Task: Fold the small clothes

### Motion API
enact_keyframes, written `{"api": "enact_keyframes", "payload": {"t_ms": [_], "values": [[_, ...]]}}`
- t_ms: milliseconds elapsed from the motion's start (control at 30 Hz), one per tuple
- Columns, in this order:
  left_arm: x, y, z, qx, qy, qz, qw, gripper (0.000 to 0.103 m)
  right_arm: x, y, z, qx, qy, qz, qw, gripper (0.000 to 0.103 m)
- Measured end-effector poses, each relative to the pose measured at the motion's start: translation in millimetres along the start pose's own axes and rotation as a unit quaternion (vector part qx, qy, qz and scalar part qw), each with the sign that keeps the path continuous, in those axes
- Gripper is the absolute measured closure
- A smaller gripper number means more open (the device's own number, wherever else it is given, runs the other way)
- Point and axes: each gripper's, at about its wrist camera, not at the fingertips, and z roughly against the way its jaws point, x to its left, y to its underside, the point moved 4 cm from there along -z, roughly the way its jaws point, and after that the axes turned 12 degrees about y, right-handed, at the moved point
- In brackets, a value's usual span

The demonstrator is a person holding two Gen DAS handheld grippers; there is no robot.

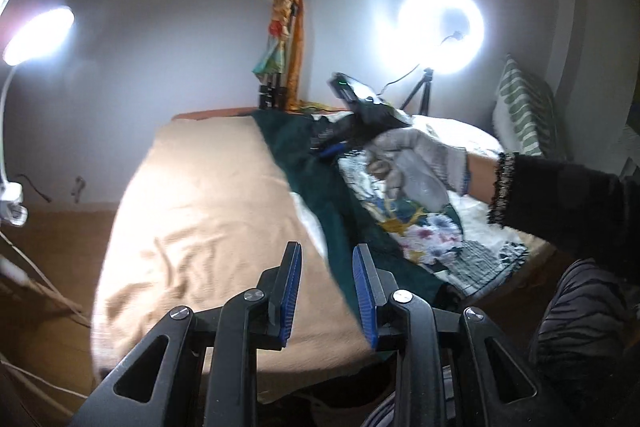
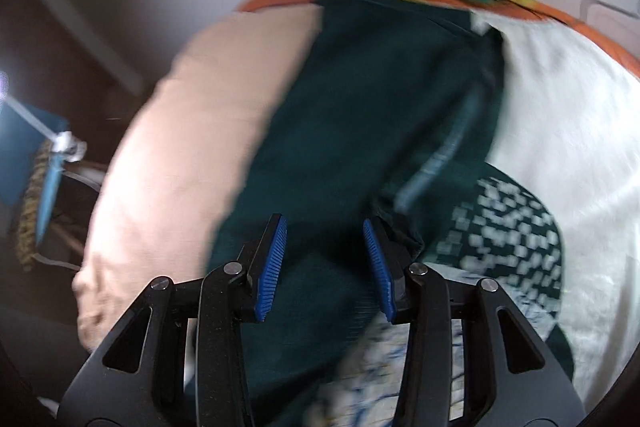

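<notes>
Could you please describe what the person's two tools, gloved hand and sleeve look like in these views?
Both the left tool and the right tool have black angular linkages with silver round pivot pins and ribbed blue pads on the fingers. The right hand wears a light grey knit glove, above a fuzzy black sleeve with a textured cuff.

- No text, label, brand, number or sign can be read in either view.
- The dark green garment [image 2: 360, 115] ahead of the right gripper's fingers carries a pale stripe that may hold print, but motion blur makes it illegible.
- The patterned cloth [image 1: 420, 227], ahead and to the right of the left gripper, shows only flowers and checks, no lettering.
</notes>
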Motion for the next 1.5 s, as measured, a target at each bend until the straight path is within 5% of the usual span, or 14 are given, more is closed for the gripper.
{"api": "enact_keyframes", "payload": {"t_ms": [100,233,467,600,867,1067,1200,1500], "values": [[9.0,-4.9,13.5,-0.005,-0.022,0.001,0.9997,0.076,-32.0,-2.9,12.0,0.001,0.043,-0.055,0.998,0.071],[19.7,-23.0,28.3,-0.019,-0.039,-0.003,0.999,0.075,-45.2,8.3,58.8,-0.027,0.032,-0.061,0.997,0.066],[26.2,-84.2,25.8,-0.008,-0.023,-0.022,0.9995,0.074,-27.3,88.9,149.9,-0.019,-0.072,-0.051,0.996,0.064],[22.6,-104.4,14.8,0.001,-0.012,-0.013,0.9998,0.073,-10.8,151.7,183.5,-0.016,-0.091,-0.032,0.995,0.04],[-14.4,-37.7,-56.1,0.092,0.037,0.011,0.995,0.073,-12.2,248.3,155.6,0.034,-0.12,-0.058,0.991,0.04],[-20.2,17.2,-88.4,0.138,0.046,0.05,0.9881,0.073,-10.4,268.8,130.8,0.063,-0.128,-0.063,0.988,0.06],[-19.6,25.7,-93.7,0.147,0.034,0.049,0.9873,0.073,2.2,268.5,125.1,0.065,-0.152,-0.054,0.985,0.093],[-13.4,22.9,-89.2,0.134,0.019,0.039,0.99,0.073,-14.1,287.7,123.2,0.074,-0.175,-0.107,0.976,0.096]]}}
